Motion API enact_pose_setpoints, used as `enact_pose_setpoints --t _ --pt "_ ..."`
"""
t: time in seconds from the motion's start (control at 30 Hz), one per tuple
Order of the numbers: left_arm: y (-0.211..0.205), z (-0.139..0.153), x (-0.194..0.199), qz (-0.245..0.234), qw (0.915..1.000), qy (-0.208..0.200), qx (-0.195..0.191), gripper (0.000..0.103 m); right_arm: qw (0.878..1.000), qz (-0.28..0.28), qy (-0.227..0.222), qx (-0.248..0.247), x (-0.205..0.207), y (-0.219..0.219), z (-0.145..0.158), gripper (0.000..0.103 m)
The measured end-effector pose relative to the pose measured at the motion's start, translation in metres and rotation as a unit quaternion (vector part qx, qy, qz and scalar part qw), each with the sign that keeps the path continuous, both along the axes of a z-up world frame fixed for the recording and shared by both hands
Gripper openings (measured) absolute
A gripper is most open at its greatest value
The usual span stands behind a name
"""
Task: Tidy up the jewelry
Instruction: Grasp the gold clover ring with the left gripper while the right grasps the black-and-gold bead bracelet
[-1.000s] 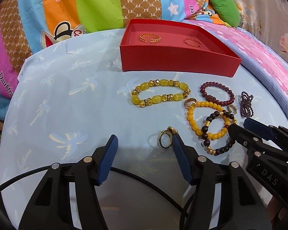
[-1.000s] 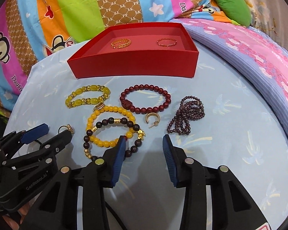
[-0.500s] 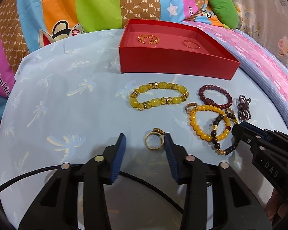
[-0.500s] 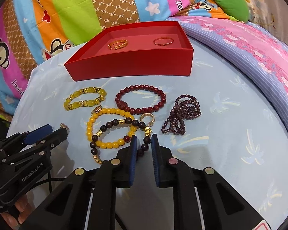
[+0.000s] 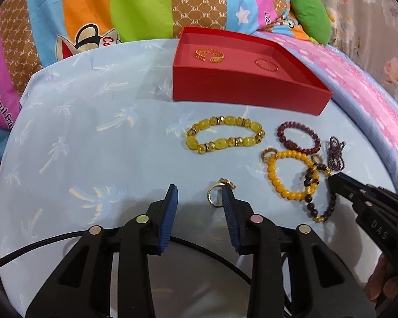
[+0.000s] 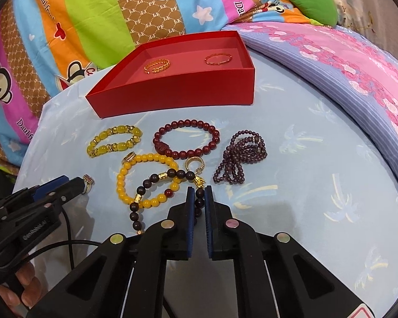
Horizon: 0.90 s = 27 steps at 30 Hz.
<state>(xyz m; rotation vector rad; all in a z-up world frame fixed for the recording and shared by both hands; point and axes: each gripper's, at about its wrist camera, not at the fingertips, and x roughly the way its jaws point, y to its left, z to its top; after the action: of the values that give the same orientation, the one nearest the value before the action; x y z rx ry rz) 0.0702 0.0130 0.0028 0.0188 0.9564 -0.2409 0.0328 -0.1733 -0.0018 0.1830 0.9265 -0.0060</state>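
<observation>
Red box (image 6: pixel 177 92) holds two gold bangles (image 6: pixel 158 65); on the blue cloth (image 5: pixel 92 145) in front lie five beaded bracelets and three loose rings. Right gripper (image 6: pixel 199 198) is clamped narrow on the dark-bead bracelet (image 6: pixel 156 182). Left gripper (image 5: pixel 199 198) stands partly closed, one pad against the gold ring (image 5: pixel 216 194), the other clear.

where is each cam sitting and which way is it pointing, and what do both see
Left wrist: sits on the left gripper, looking forward and steeply down past its blue fingers at a gold ring on the pale blue cloth; the right gripper and fingertips of a hand enter at right.
Right wrist: sits on the right gripper, also angled down, its pads closed on the dark bead bracelet; the left gripper and a hand show at left.
Shared: the red box, the bracelets and both grippers.
</observation>
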Motion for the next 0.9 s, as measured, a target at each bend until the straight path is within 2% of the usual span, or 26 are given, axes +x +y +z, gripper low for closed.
enact_pose_setpoints --t 0.23,0.3,0.43,0.57,0.9 --pt "-0.008 -0.002 0.000 -0.009 0.9998 -0.009 0.012 0.032 1.000 0.002 0.006 -0.008 0.001 0.003 -0.002 0.015" --pt "-0.009 -0.002 0.001 -0.011 0.9998 -0.011 0.016 0.027 1.000 0.003 0.004 -0.014 0.001 0.005 -0.002 0.015" --pt "-0.010 -0.002 0.003 -0.016 0.9998 -0.008 0.008 0.005 1.000 0.007 0.004 -0.020 0.002 0.008 -0.002 0.009" --pt "-0.010 0.003 0.004 -0.019 0.9998 -0.009 0.002 0.000 1.000 0.005 -0.005 -0.021 -0.001 0.006 0.003 0.008" --pt "-0.014 0.029 -0.006 -0.030 0.9989 -0.034 -0.016 0.000 0.999 -0.010 -0.030 -0.012 -0.008 -0.006 0.028 0.008"
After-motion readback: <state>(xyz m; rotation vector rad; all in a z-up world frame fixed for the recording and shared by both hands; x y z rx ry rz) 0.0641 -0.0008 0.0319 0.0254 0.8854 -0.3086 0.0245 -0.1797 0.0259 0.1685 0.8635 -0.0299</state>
